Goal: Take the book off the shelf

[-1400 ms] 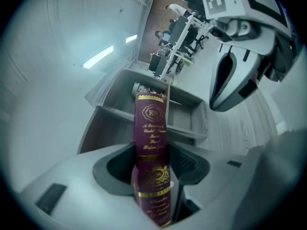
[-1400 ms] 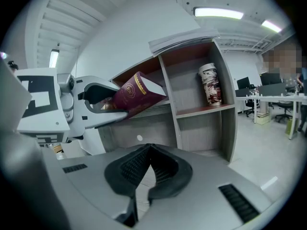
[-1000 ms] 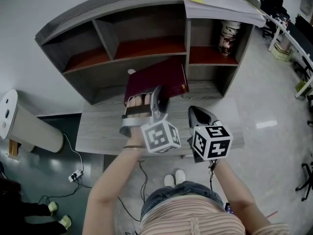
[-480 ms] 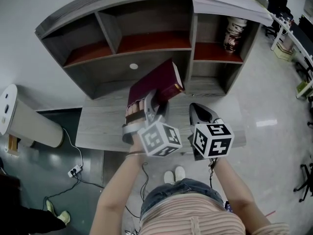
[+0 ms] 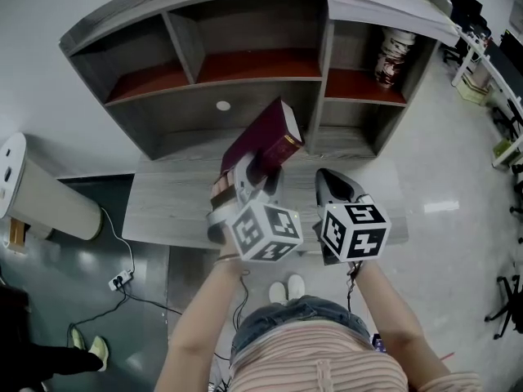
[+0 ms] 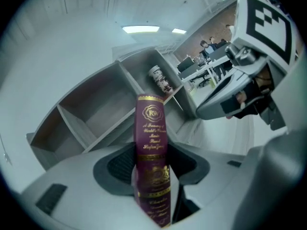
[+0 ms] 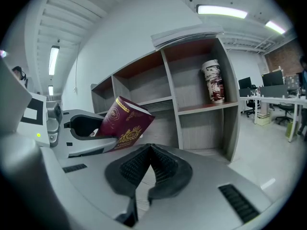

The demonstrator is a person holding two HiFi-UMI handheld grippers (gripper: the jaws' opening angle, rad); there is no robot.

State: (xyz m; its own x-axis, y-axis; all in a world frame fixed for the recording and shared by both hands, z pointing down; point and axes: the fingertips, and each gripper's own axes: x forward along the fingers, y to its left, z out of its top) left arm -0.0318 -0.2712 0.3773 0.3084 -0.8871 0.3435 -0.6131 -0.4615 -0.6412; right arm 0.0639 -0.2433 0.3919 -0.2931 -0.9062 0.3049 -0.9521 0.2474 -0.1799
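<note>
A maroon book with gold lettering is held clear of the grey shelf unit, tilted over the grey desk. My left gripper is shut on its lower part. In the left gripper view the book's spine stands up between the jaws. My right gripper hovers just right of it, shut and empty. In the right gripper view its pads meet at the tip, and the book shows at the left in my left gripper.
A stack of papers lies on top of the shelf unit. A patterned can stands in the right compartment. A white cylinder stands on the floor at left, with cables and a power strip. Office desks are at far right.
The left gripper has turned the book from cover-up to a steeper tilt with its spine edge up, and drawn it slightly right. The right gripper has stayed put.
</note>
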